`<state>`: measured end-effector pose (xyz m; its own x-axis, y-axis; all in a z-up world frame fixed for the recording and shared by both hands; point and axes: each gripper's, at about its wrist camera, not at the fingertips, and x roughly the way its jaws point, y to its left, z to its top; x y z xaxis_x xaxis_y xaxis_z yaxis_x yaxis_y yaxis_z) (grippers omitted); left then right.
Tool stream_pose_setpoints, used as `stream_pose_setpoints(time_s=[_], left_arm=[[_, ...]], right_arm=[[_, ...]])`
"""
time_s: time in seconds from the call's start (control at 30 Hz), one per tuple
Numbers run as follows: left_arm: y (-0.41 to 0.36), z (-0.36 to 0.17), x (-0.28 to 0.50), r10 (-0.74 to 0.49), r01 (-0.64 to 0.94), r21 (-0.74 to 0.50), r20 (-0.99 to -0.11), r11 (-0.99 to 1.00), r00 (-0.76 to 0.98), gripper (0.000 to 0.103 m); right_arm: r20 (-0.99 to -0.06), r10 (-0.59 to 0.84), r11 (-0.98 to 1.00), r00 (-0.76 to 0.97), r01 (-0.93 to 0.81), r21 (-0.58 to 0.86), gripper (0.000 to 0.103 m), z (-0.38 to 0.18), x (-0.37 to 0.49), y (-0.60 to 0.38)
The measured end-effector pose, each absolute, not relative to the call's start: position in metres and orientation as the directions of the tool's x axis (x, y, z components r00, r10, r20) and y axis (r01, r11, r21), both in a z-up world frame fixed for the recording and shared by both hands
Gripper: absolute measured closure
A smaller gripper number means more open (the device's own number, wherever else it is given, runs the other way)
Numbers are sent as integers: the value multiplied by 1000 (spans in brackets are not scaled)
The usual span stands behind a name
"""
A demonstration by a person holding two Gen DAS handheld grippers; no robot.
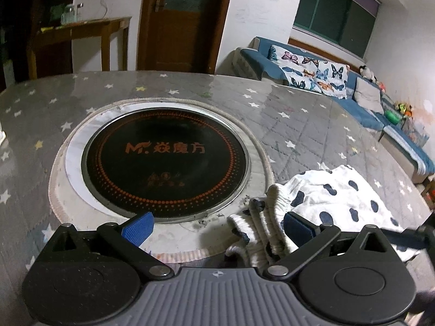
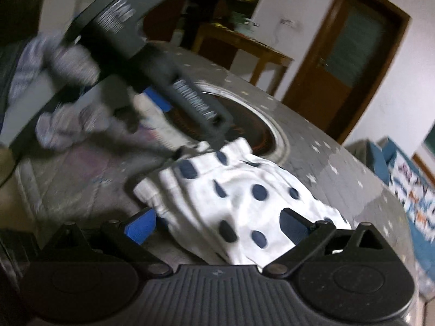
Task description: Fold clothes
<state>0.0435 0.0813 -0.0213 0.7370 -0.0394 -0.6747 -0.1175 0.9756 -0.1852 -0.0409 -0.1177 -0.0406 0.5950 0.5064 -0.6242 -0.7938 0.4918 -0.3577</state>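
Observation:
A white garment with navy dots lies crumpled on the round table's near right side. Its gathered elastic waistband is bunched just inside the right finger of my left gripper, which stands wide open and grips nothing. In the right wrist view the same garment spreads between the blue pads of my right gripper, also wide open and low over the cloth. The left gripper shows there blurred, held by a gloved hand, one finger at the waistband edge.
The table wears a grey quilted cover with stars. A black round induction hob is set in its middle. Behind stand a blue sofa with butterfly cushions, a wooden side table and a brown door.

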Motion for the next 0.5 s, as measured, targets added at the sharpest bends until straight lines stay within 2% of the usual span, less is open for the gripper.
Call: stream_pose_setpoints(time_s=[0.17, 0.33, 0.5], left_arm=[[86, -22, 42, -80, -112, -233, -682, 966, 727, 0], [89, -24, 42, -152, -103, -315, -687, 943, 710, 0], [93, -27, 41, -220, -119, -408, -690, 905, 690, 0]], right_arm=[[-627, 501, 414, 597, -801, -432, 16, -49, -53, -100], [-637, 491, 367, 595, -804, -469, 38, -56, -59, -90], [-637, 511, 316, 577, -815, -486, 65, -58, -68, -87]])
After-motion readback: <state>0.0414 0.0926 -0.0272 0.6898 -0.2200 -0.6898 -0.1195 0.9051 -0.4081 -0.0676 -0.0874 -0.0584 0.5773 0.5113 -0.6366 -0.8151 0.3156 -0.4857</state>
